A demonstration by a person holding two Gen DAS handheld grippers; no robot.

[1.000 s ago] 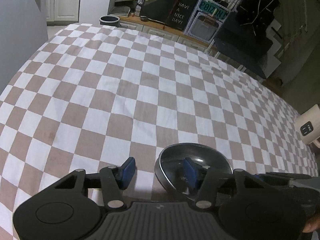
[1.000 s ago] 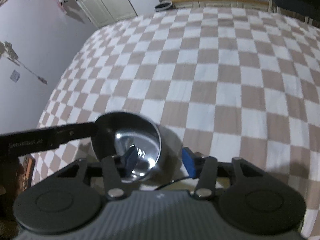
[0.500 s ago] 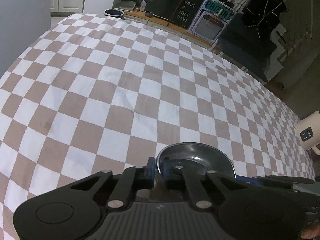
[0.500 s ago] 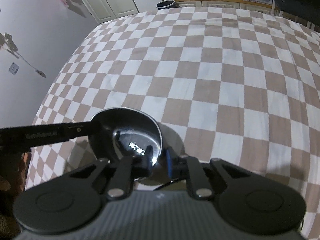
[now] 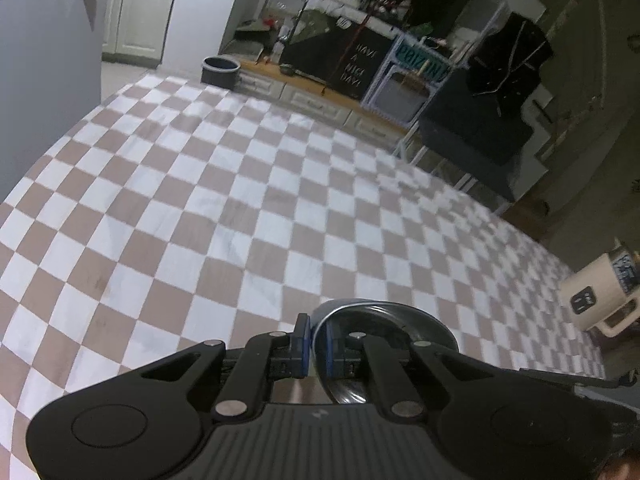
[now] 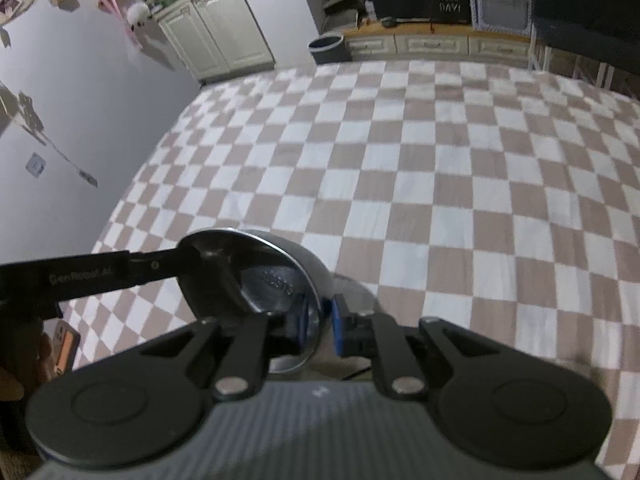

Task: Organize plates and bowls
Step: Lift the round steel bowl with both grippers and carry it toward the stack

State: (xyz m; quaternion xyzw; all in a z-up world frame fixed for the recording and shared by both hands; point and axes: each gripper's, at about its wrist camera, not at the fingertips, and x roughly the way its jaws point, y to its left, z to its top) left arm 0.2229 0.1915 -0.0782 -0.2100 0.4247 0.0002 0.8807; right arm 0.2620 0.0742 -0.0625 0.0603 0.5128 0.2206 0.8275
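A shiny steel bowl is held between both grippers above the checkered tablecloth. My left gripper is shut on the bowl's left rim, one blue pad outside and one inside. In the right wrist view the same bowl is tilted, and my right gripper is shut on its right rim. The left gripper's black finger reaches the bowl's far rim from the left.
A cream mug-like container stands at the table's right edge. A dark bin, low drawers and a black sign lie beyond the far edge. A grey wall runs along the left side.
Both grippers closed from open onto opposite rims of the bowl. The bowl has since been lifted and tilted, and both views have risen.
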